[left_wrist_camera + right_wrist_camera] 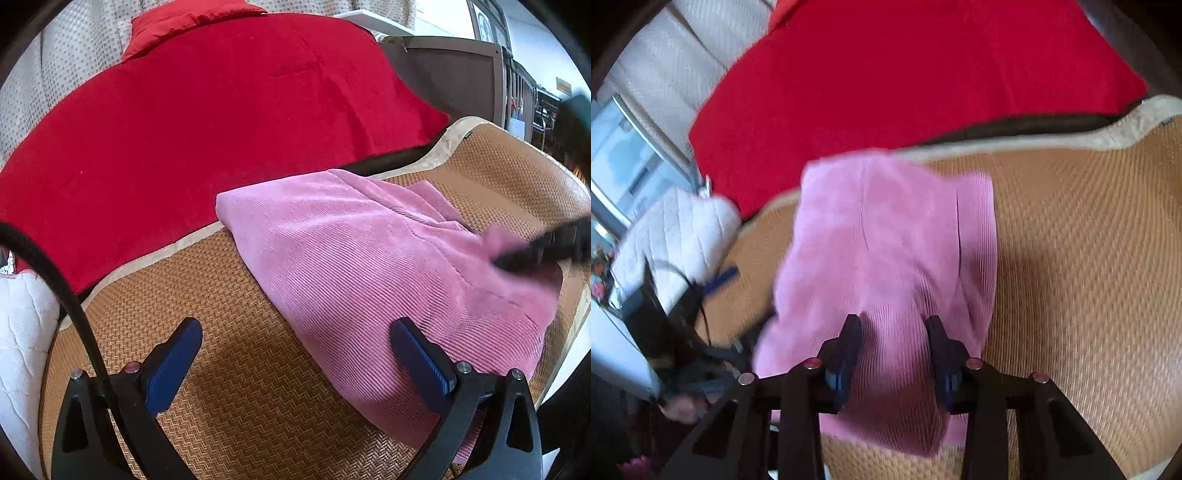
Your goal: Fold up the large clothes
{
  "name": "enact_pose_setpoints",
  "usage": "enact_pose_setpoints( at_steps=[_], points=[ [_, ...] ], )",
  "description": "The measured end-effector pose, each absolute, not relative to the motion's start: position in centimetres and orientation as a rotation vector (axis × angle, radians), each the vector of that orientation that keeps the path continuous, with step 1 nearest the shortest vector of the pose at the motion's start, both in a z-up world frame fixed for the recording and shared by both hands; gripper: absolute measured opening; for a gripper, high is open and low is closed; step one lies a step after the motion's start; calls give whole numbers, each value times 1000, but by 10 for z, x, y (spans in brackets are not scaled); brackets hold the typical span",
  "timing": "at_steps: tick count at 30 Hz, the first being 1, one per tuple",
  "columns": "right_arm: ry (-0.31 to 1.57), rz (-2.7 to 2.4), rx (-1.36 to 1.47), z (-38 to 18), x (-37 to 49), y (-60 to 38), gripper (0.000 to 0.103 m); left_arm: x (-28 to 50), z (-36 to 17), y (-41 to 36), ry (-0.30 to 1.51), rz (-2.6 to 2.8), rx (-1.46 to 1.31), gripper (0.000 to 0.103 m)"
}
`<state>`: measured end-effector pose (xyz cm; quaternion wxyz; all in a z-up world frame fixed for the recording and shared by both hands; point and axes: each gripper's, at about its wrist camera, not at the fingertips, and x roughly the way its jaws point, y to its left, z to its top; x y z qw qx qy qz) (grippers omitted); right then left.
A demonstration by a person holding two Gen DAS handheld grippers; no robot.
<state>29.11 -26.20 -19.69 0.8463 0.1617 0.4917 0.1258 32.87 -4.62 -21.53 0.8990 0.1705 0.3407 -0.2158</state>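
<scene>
Our right gripper (892,332), jaws partly apart over the pink garment (886,240), clamps nothing; our left gripper (295,354) waits wide apart above the woven mat (221,369).

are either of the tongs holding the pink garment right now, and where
Neither holds anything. The left tongs stand wide open over the woven mat. The right tongs hang over the near end of the pink garment, pads apart, not pressing it.
</scene>
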Motion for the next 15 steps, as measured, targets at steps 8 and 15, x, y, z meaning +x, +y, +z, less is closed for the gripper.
enact_pose_setpoints(
  at_steps=[8, 15],
  points=[
    [1037, 249, 377, -222, 286, -246, 38, 330, -217, -47, 700, -445, 369, 103],
    [1033, 282, 443, -220, 289, -266, 40, 337, -218, -44, 725, -459, 317, 103]
  ],
)
